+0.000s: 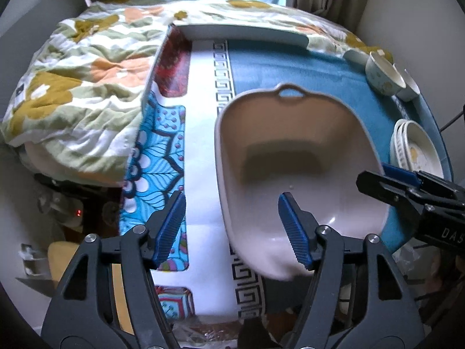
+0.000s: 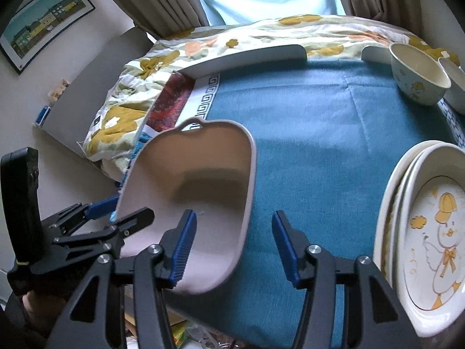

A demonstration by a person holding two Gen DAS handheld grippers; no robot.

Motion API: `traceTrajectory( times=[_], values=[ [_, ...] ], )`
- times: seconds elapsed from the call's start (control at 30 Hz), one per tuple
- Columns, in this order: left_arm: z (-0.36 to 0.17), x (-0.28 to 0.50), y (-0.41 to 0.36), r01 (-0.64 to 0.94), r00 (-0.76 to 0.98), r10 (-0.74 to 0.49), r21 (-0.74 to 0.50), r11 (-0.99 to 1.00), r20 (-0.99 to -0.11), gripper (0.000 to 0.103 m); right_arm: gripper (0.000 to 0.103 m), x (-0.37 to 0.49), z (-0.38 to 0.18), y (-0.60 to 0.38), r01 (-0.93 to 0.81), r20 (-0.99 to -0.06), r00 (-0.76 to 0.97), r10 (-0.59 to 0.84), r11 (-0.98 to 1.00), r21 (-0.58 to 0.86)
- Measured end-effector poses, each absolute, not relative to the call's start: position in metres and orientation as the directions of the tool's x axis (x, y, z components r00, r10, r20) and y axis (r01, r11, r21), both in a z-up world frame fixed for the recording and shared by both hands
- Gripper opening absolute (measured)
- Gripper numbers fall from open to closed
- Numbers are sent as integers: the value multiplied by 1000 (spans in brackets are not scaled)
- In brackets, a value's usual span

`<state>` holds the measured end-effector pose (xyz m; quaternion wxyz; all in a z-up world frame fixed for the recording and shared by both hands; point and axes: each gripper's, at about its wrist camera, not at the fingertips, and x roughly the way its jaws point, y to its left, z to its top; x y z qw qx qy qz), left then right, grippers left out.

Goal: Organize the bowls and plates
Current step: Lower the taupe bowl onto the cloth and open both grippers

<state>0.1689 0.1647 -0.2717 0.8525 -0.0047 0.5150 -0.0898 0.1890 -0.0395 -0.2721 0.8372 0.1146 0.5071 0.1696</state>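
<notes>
A pale pink basin (image 1: 299, 157) with a loop handle at its far rim is seen lying on the blue cloth (image 2: 314, 133) of the counter, its near end reaching past the counter's edge. The left claw (image 1: 232, 226) is spread wide astride the basin's left wall, one pad inside and one outside, neither pressing. The right claw (image 2: 232, 247) is likewise parted across the right wall, with nothing gripped. The basin is judged to be just set down as the container. Before anything is loaded, it should be pushed further onto the counter so that it cannot tip. The stacked duck plates (image 2: 430, 232) lie near on the right, and two bowls (image 2: 418, 72) stand at the far right corner. The plates are best taken by the rim, one at a time, and lowered flat.
</notes>
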Motion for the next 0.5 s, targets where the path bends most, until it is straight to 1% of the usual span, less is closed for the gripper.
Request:
traceTrajectory(
  times=[0.23, 0.3, 0.33, 0.37, 0.43, 0.5],
  values=[
    [-206, 133, 156, 125, 532, -140, -86, 988, -835, 64, 50, 161, -222, -52, -216, -779, 471, 414, 910, 354],
    [-189, 123, 148, 117, 557, -143, -94, 989, -818, 72, 65, 153, -204, -62, -227, -768, 495, 407, 913, 338],
    [-177, 117, 141, 108, 578, -143, -98, 989, -804, 86, 85, 150, -196, -68, -230, -762, 509, 400, 916, 328],
    [-170, 113, 135, 106, 594, -146, -103, 989, -791, 97, 98, 146, -186, -78, -231, -752, 529, 394, 919, 319],
    [-154, 106, 121, 111, 624, -165, -123, 986, -763, 102, 99, 141, -171, -97, -227, -733, 557, 389, 921, 316],
    [-141, 105, 102, 122, 641, -186, -141, 982, -745, 102, 100, 139, -160, -118, -218, -724, 579, 375, 927, 306]
  ],
)
